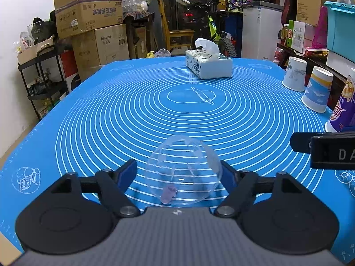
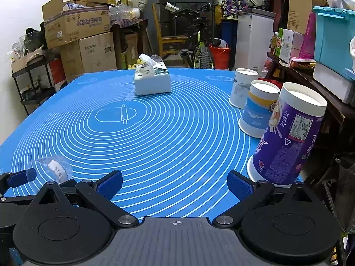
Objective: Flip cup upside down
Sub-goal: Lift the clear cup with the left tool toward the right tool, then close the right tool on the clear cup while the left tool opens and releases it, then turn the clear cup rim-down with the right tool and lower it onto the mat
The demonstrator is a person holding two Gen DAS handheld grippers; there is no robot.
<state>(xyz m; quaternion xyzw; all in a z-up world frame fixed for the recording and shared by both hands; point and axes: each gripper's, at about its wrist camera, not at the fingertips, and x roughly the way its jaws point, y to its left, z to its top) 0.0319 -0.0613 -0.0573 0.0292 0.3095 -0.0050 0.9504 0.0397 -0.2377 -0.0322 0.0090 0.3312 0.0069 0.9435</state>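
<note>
Left gripper (image 1: 177, 173) level, spread around clear cup (image 1: 184, 170)

A cluttered home storeroom — stacked cardboard boxes (image 1: 88, 15), a bicycle (image 1: 206, 20), a fridge (image 1: 259, 31).

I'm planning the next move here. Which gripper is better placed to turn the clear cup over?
Left. The clear cup lies between the left gripper fingers; the right gripper is open over bare mat, away from it.

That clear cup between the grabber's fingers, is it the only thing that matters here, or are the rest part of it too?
In the job:
clear plastic cup
left gripper

Lying about:
tissue box
three upturned paper cups
blue baking mat
right gripper, open and holding nothing
</note>
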